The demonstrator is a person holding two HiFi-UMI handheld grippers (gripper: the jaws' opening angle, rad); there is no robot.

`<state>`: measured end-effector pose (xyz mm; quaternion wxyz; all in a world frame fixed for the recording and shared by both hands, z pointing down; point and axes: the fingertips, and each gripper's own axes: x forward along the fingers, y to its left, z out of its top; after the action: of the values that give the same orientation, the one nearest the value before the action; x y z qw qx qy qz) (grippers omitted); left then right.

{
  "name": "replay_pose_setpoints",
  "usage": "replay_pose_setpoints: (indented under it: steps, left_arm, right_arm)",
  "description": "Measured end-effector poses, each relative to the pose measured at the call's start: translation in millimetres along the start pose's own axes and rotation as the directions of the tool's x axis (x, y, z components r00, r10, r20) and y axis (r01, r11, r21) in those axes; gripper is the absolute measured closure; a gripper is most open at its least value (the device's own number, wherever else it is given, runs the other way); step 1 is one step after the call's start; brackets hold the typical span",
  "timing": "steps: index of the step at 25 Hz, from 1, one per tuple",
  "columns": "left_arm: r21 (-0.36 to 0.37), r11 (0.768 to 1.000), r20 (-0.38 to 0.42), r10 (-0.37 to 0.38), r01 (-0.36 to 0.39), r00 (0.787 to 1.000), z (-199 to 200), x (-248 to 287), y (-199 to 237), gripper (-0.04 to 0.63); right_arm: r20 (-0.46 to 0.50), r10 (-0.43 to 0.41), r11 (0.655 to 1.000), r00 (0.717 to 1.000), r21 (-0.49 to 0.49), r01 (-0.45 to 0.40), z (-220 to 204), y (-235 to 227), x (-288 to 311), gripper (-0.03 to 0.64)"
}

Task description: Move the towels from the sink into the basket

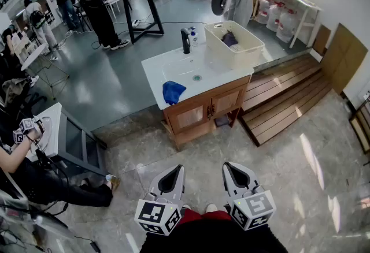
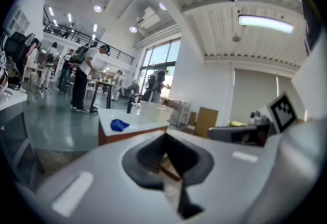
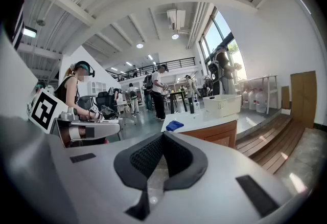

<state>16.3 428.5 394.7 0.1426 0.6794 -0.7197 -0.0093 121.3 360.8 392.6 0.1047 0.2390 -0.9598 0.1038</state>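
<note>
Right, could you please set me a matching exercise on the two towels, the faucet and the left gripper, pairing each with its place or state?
Things:
1. blue towel
2. dark towel
3. faucet
4. left gripper

Places or states:
A. inside the basket
B. jaws shut, nothing held
C. at the far rim of the basin
D. on the countertop's near left corner

Pairs: 1-D, 2-A, 3-C, 4-B.

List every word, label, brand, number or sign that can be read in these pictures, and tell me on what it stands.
None: no word or number is legible in any view.
The square markers on the left hand-held gripper are black-and-white patterns, not letters.
The small bottle by the faucet: label too small to read.
The jugs on the shelf: too small to read.
</note>
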Motion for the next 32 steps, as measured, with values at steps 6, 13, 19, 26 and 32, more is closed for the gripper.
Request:
replay_pose_setpoints:
  steps: [6, 13, 19, 26, 32]
  left_arm:
    - [0.011, 1.0, 0.007, 0.001, -0.001, 1.0, -1, 2, -12, 0.592]
    - [0.01, 1.0, -0.015, -0.003, 0.003, 1.0, -6, 16, -26, 0.592]
    - [0.039, 0.999, -0.027, 0.009, -0.008, 1.0, -9, 22, -38, 0.591]
    - [0.059, 0.998, -0.018, 0.037, -0.036, 0.999, -3, 24, -44, 0.591]
    - [0.065, 0.996, -0.007, 0.058, -0.057, 0.998, 1, 23, -45, 0.591]
  right_arm:
    - [0.016, -0.019, 1.0, 1.0, 0.004, 0.019, 4, -14, -13, 0.609]
    - [0.017, -0.022, 1.0, 1.0, 0.006, 0.022, -3, -30, -18, 0.609]
    - [0.008, -0.027, 1.0, 1.0, 0.012, 0.027, -11, -43, -23, 0.609]
    - [0.013, -0.022, 1.0, 1.0, 0.015, 0.022, -6, -56, -26, 0.609]
    - [0.024, -0.017, 1.0, 1.0, 0.013, 0.016, 0, -58, -31, 0.609]
